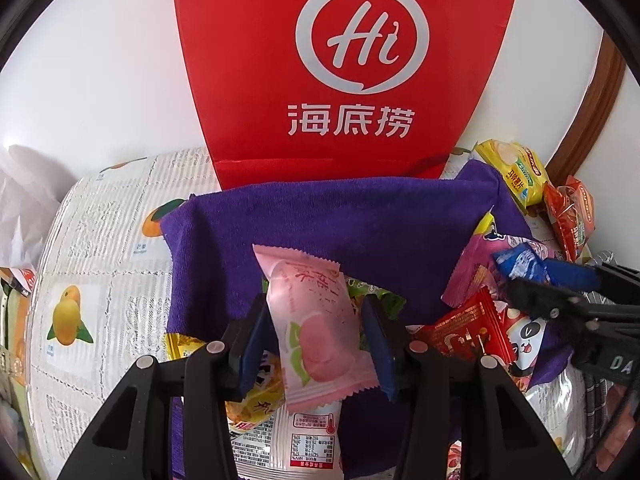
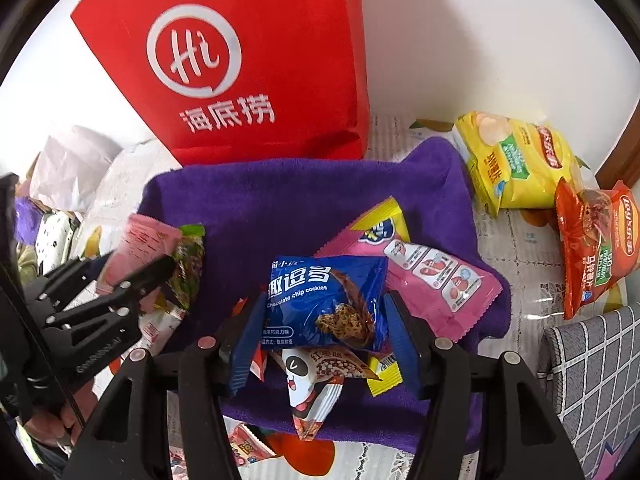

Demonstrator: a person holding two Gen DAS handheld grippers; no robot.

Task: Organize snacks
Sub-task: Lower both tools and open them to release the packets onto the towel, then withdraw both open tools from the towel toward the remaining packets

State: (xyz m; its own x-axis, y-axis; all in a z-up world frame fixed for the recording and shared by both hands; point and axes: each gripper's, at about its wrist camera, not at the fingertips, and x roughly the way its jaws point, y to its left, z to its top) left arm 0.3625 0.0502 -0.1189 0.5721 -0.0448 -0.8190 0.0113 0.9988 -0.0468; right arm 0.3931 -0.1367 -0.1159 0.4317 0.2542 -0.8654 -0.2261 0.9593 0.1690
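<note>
My left gripper (image 1: 314,336) is shut on a pink peach snack packet (image 1: 316,320) and holds it above the purple towel (image 1: 340,224). My right gripper (image 2: 324,332) is shut on a blue chocolate chip cookie packet (image 2: 324,300), lifted over the towel (image 2: 280,200). Under it lie a panda packet (image 2: 316,380) and a pink packet (image 2: 432,276). In the left wrist view the right gripper (image 1: 560,300) shows at the right with the blue packet (image 1: 520,262). In the right wrist view the left gripper (image 2: 132,272) shows at the left with the pink packet (image 2: 140,248).
A red paper bag (image 1: 344,60) stands upright behind the towel against the white wall. A yellow chip bag (image 2: 516,160) and an orange chip bag (image 2: 592,240) lie at the right. A grey checked cloth (image 2: 592,380) is at the lower right. More packets (image 1: 256,396) lie beneath the left gripper.
</note>
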